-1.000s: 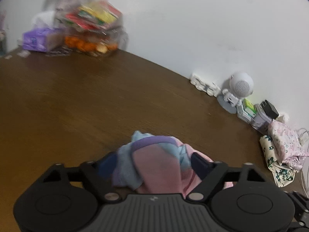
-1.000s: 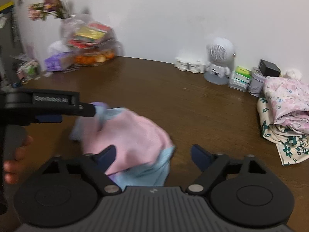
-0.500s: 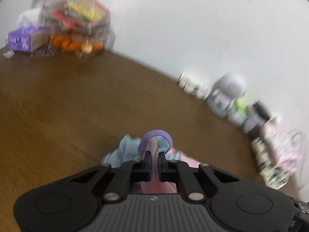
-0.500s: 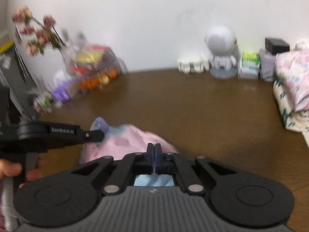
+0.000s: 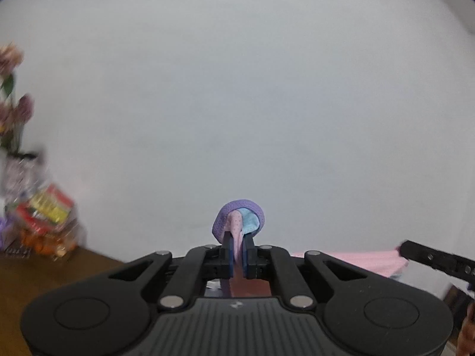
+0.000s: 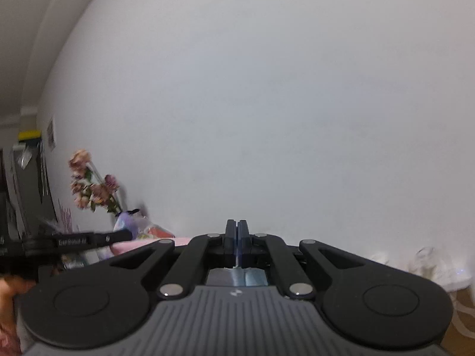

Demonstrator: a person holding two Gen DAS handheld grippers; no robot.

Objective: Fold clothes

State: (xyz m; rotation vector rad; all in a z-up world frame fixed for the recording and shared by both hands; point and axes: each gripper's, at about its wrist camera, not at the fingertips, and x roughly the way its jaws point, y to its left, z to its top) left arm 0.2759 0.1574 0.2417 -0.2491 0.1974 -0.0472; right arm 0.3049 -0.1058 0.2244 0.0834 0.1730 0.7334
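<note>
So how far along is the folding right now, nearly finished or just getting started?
Just starting, it seems. Done: both tongs have a grip, the left tongs pinching the purple-trimmed edge of the pink garment, the right tongs shut on a blue bit. In hand: the garment is held up, stretched between them toward the wall. Left: laying it flat and making every fold; no fold shows yet.

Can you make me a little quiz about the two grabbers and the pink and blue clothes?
1. True or false: the left gripper is shut on the garment.
2. What colour is the garment's trim above the left gripper's tips? A green, B purple, C orange.
3. Fill in: the right gripper points at a plain white ____.

Key: 1 true. 2 B. 3 wall.
</note>
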